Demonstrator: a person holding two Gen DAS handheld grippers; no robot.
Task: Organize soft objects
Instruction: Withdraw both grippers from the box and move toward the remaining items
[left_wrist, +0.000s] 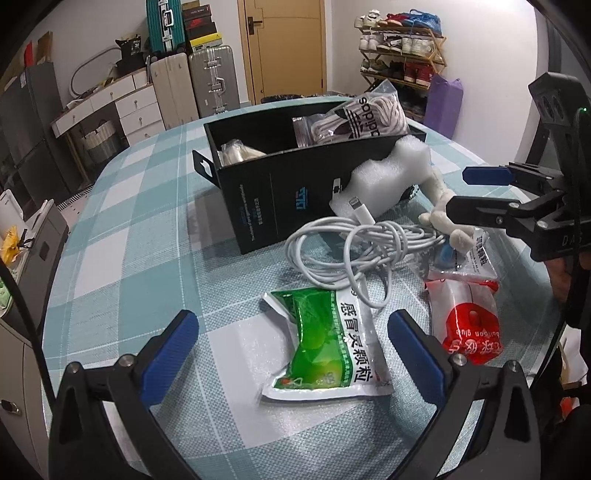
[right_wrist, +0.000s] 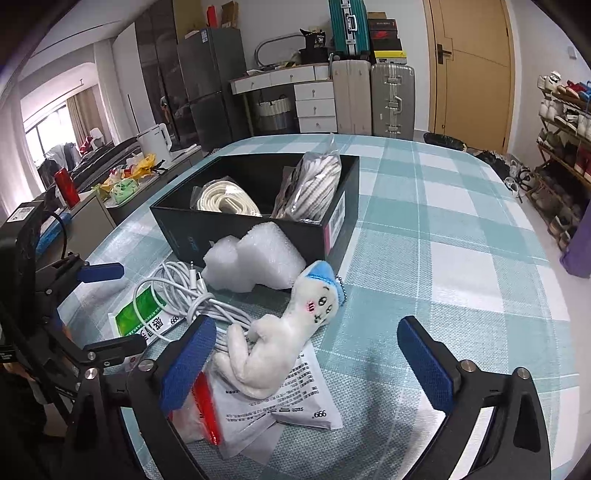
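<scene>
My left gripper (left_wrist: 293, 354) is open and held low over a green-and-white sachet (left_wrist: 325, 343), whose body lies between the two blue pads without touching them. My right gripper (right_wrist: 306, 365) is open around a white plush toy with a blue cap (right_wrist: 273, 339); neither pad presses on it. The toy lies on a white sachet (right_wrist: 280, 398), beside a coiled white cable (right_wrist: 177, 291). Behind them stands an open black box (right_wrist: 332, 225) holding a bagged striped cloth (right_wrist: 314, 184) and a coiled white strap (right_wrist: 225, 199). White foam (right_wrist: 255, 262) leans against the box.
A red-and-clear bag (left_wrist: 469, 321) lies to the right of the green sachet. The round table has a teal checked cloth (left_wrist: 129, 240). Each gripper shows at the edge of the other's view. Suitcases, drawers and a shoe rack stand beyond the table.
</scene>
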